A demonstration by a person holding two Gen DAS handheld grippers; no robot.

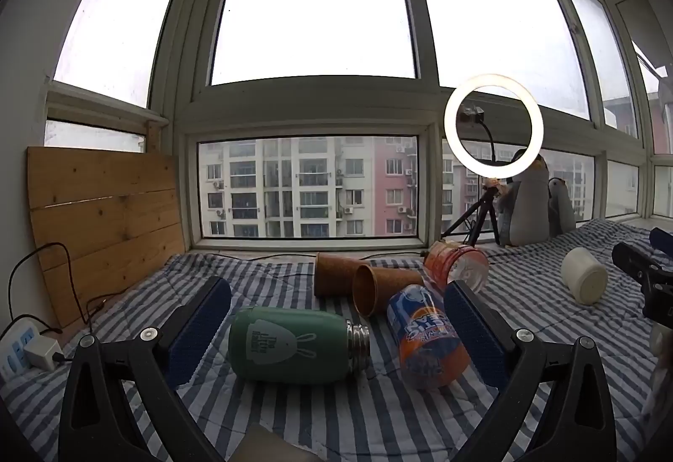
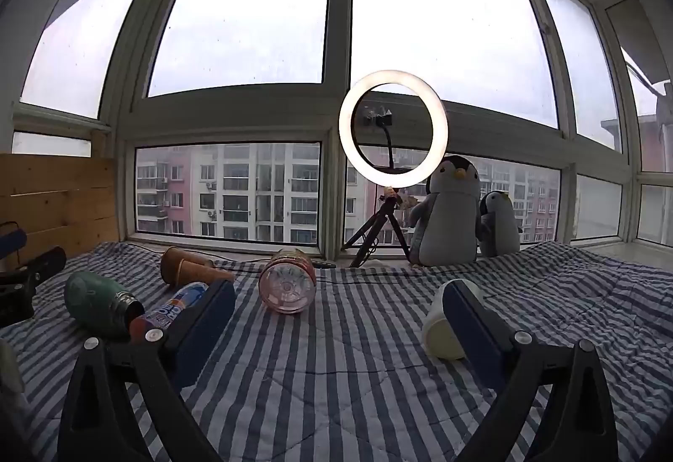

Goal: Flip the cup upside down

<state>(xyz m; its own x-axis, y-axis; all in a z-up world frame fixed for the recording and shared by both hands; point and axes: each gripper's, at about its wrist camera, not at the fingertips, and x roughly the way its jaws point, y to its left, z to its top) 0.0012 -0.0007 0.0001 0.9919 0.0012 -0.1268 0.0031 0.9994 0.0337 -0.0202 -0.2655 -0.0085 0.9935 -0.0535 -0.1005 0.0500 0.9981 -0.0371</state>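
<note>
Cup: lay on its side on the striped bed, touching nothing, just beside the right gripper's far finger.
Fingers: both grippers spread wide, empty; left gripper well away from the cup.

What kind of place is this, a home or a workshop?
Most likely a home: a bed or padded ledge in a high apartment's window bay. The striped quilt, the plush penguin and the apartment blocks outside the window suggest it.
</note>
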